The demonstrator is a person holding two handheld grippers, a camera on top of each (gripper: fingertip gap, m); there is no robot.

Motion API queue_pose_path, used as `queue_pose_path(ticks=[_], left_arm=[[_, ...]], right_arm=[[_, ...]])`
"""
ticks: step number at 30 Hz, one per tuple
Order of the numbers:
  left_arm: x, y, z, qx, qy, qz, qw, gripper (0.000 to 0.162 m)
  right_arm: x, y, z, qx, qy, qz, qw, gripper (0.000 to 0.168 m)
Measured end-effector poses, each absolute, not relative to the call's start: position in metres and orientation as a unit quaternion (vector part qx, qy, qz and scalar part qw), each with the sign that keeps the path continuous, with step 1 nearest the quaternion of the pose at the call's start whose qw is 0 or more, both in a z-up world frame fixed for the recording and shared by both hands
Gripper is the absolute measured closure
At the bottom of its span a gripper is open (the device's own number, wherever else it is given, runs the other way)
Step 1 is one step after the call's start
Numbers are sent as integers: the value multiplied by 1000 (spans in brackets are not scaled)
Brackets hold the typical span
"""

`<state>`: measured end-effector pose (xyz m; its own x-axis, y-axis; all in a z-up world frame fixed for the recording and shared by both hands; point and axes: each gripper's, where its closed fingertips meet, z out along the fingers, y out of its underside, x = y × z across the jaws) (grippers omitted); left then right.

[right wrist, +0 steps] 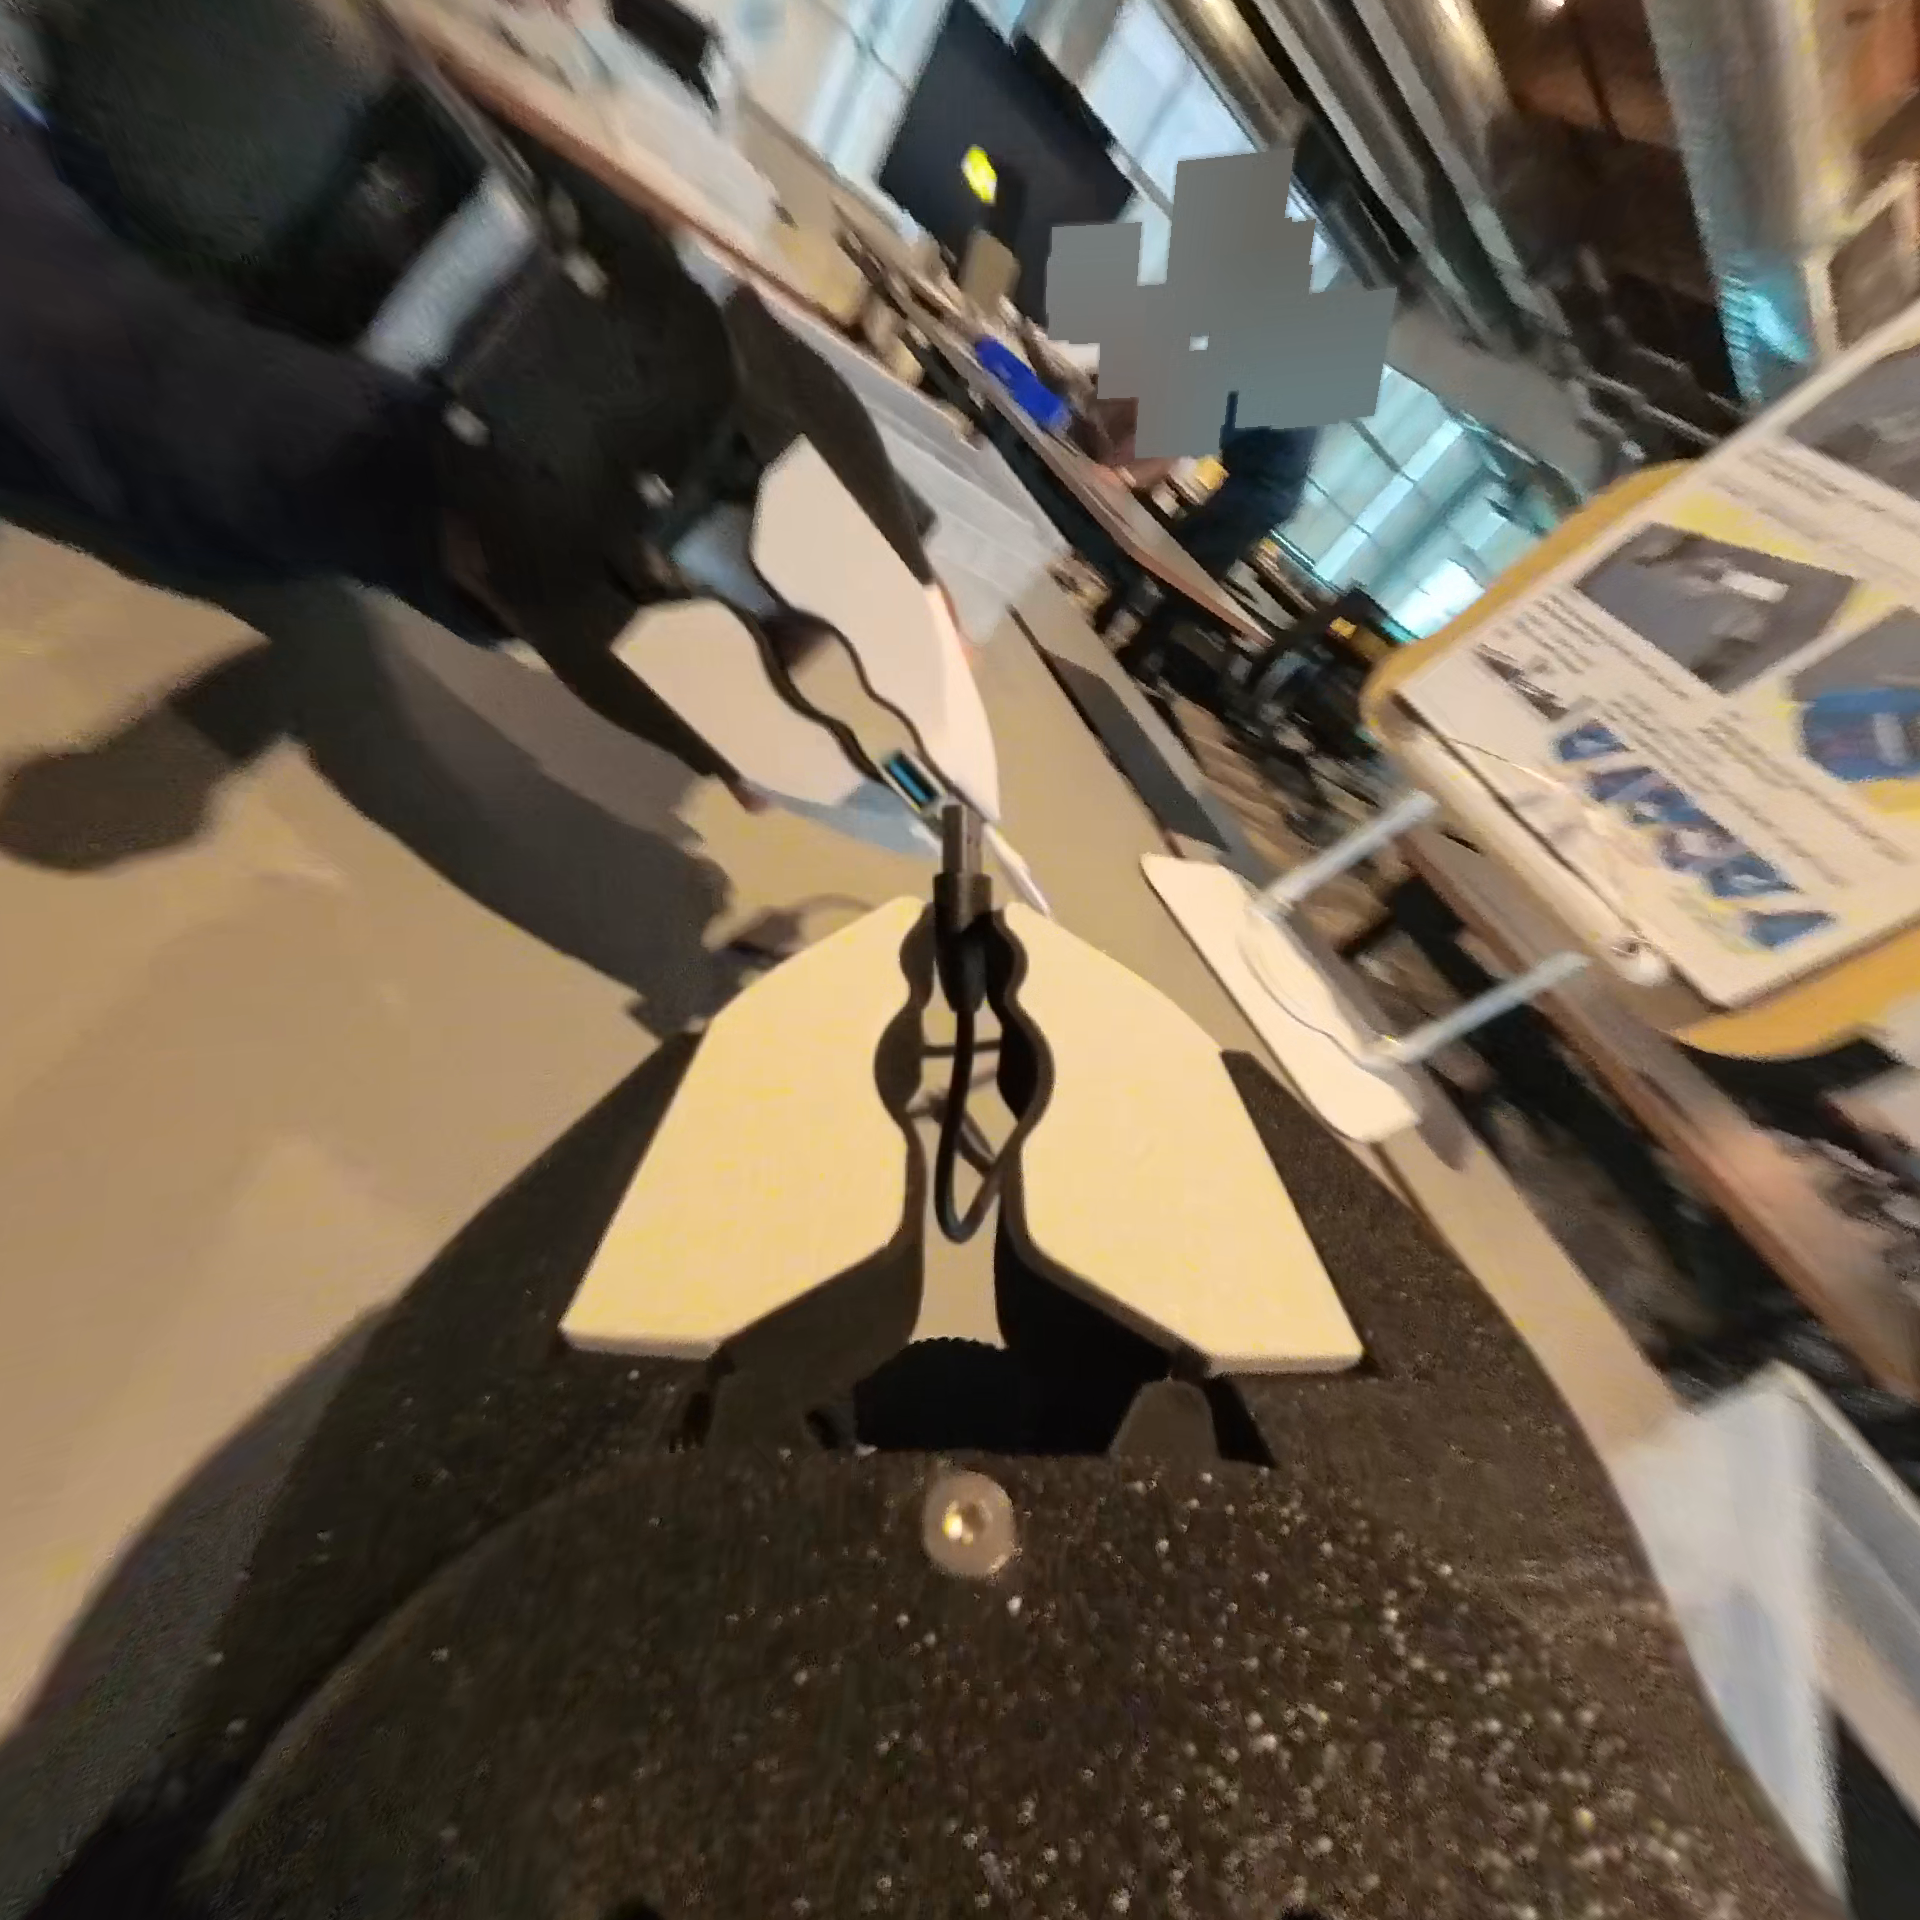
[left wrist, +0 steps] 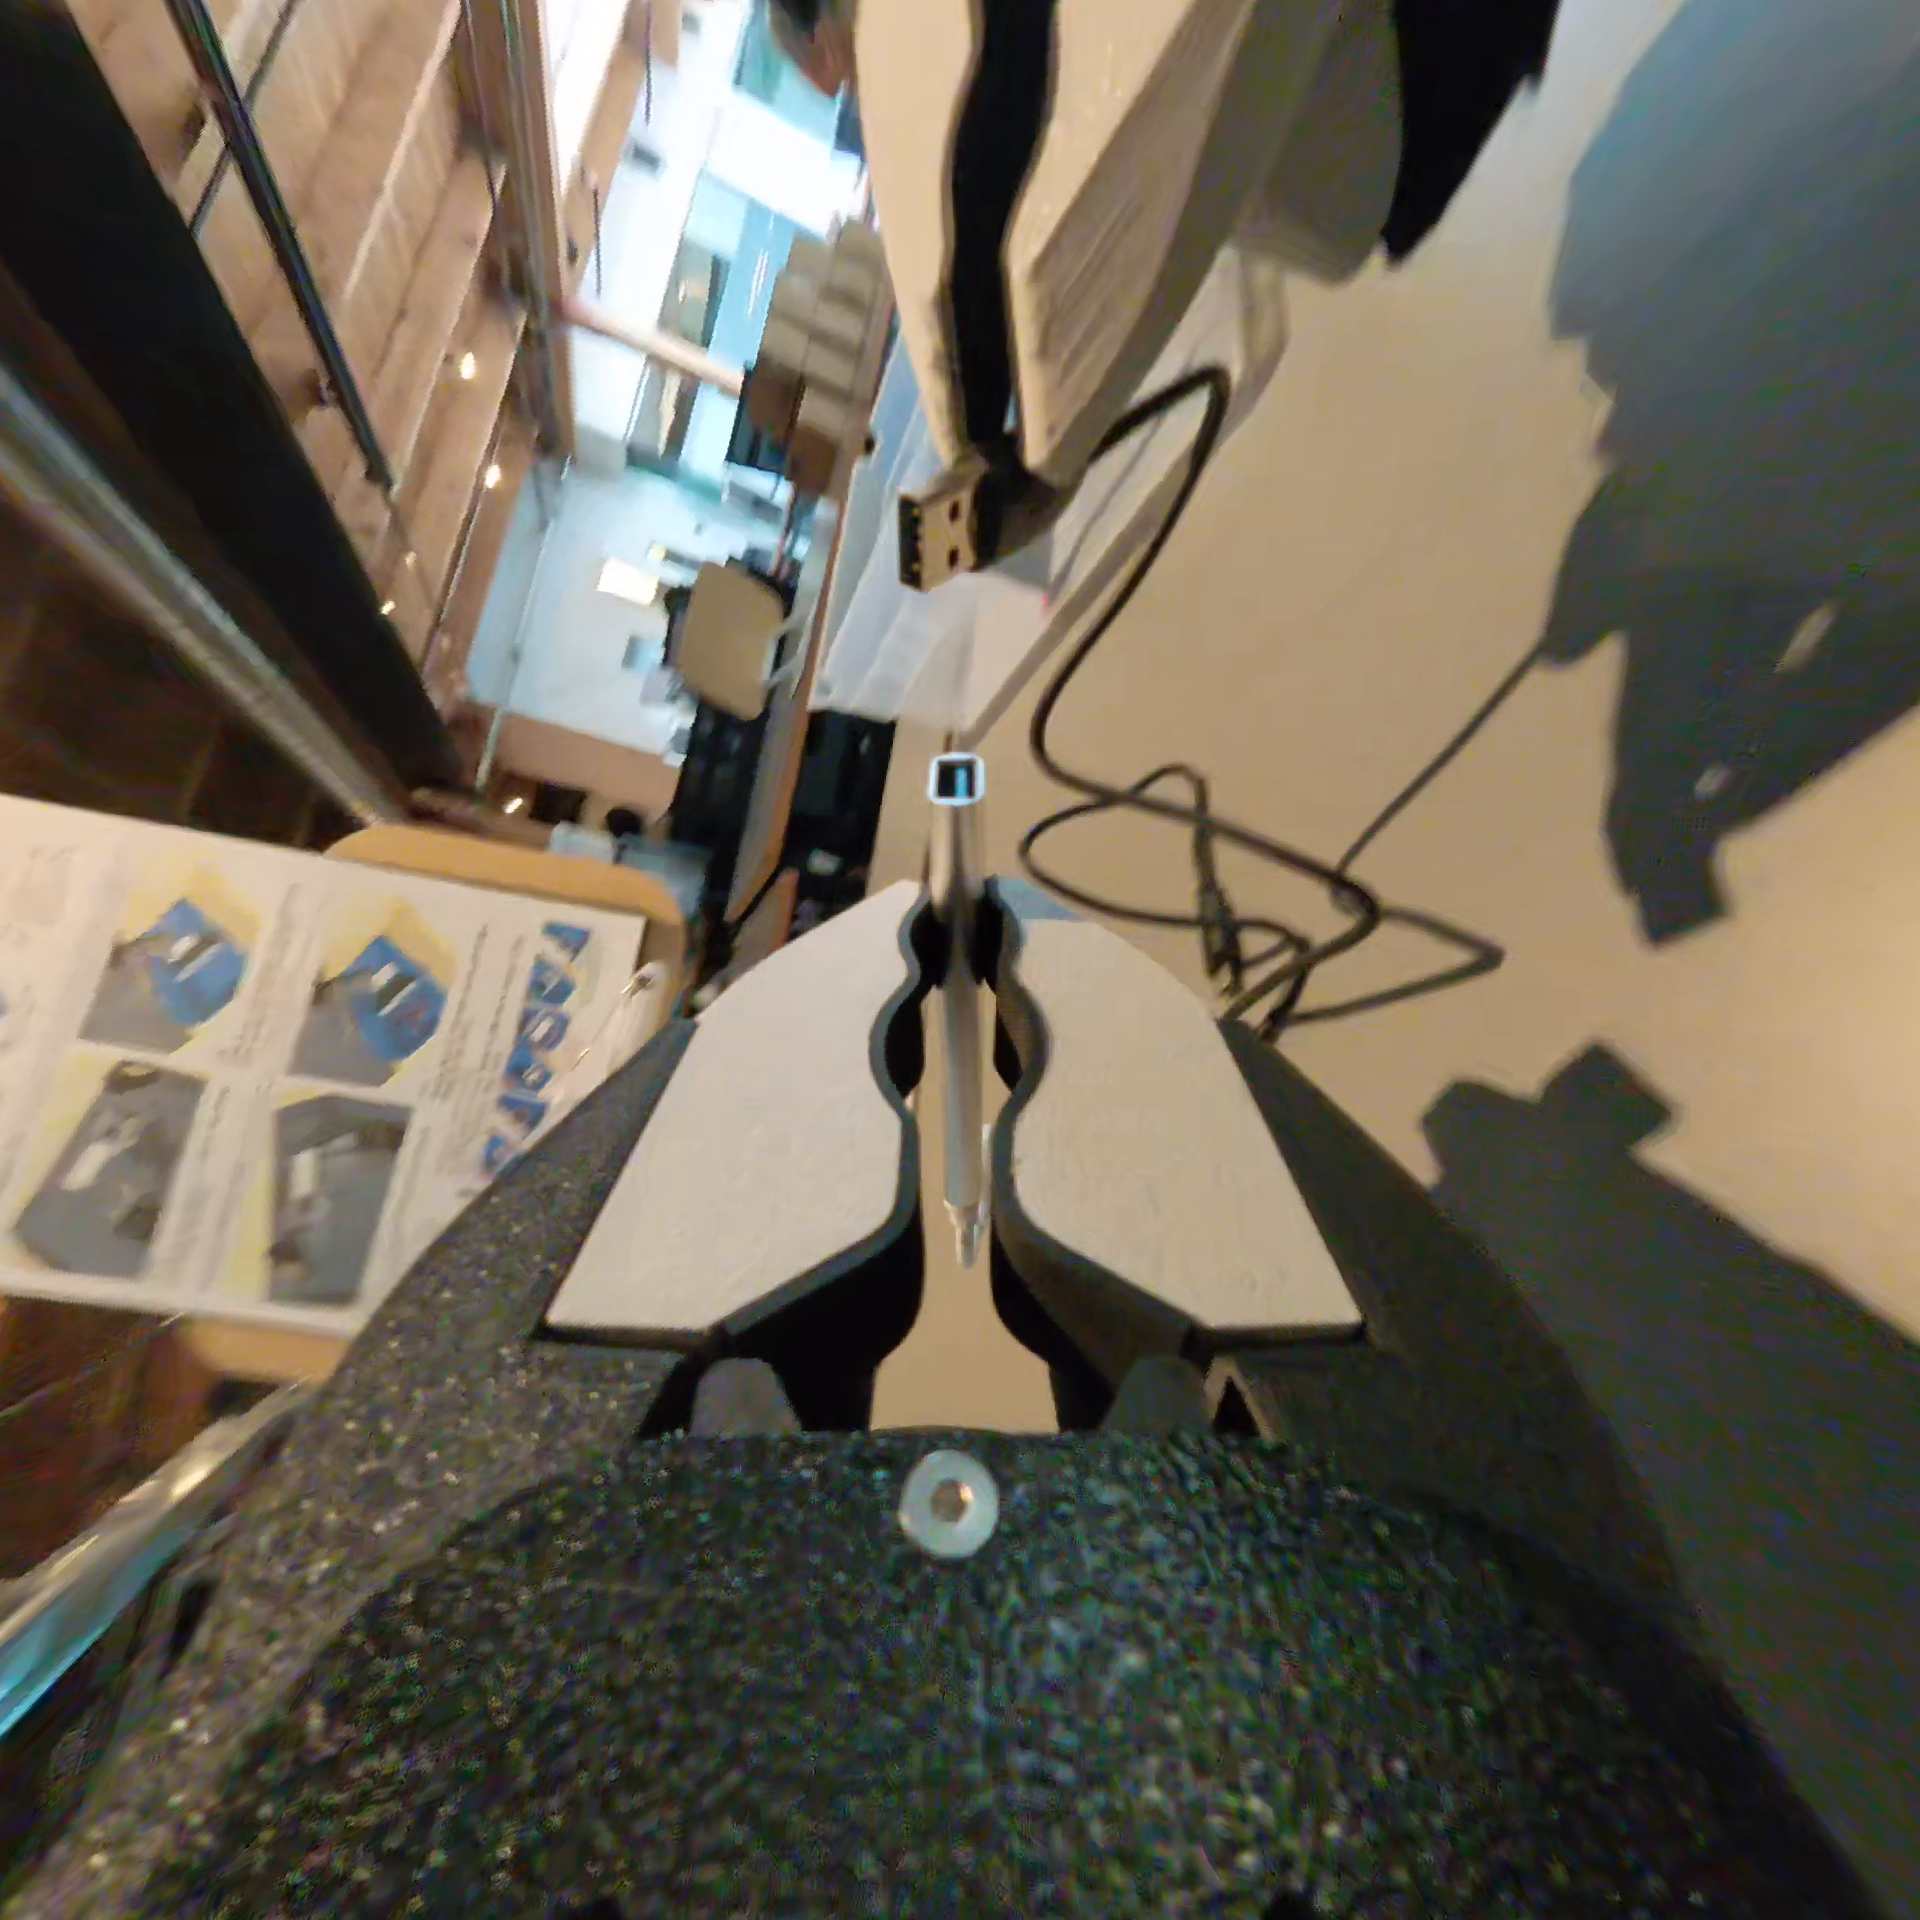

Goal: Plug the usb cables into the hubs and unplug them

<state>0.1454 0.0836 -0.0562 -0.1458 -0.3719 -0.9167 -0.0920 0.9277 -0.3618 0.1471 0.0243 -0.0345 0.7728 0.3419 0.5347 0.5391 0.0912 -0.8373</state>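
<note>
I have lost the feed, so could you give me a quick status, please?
Left gripper shut on slim silver hub. Right gripper shut on black USB plug, unplugged, facing hub. Nothing between them.

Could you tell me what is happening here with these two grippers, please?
A person is working handheld grippers over a beige table. The left gripper is shut on a slim silver USB hub, held edge-on with one port end facing forward. The right gripper is shut on a black USB cable just behind its metal plug. Plug and hub are close but apart, so nothing is plugged in yet. More black cable lies looped on the table.
</note>
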Motion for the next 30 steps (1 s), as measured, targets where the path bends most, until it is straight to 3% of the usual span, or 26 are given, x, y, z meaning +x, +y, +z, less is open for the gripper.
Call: queue_pose_path(ticks=[6,10,30], left_arm=[[148,101,-53,-148,727,55,669,155],[149,104,-57,-150,727,102,663,155],[153,109,-87,-182,772,98,601,155]], right_arm=[[171,48,-56,-690,-336,-324,553,160],[164,56,-68,-687,-348,-391,503,160],[156,59,-83,-706,-355,-385,477,160]])
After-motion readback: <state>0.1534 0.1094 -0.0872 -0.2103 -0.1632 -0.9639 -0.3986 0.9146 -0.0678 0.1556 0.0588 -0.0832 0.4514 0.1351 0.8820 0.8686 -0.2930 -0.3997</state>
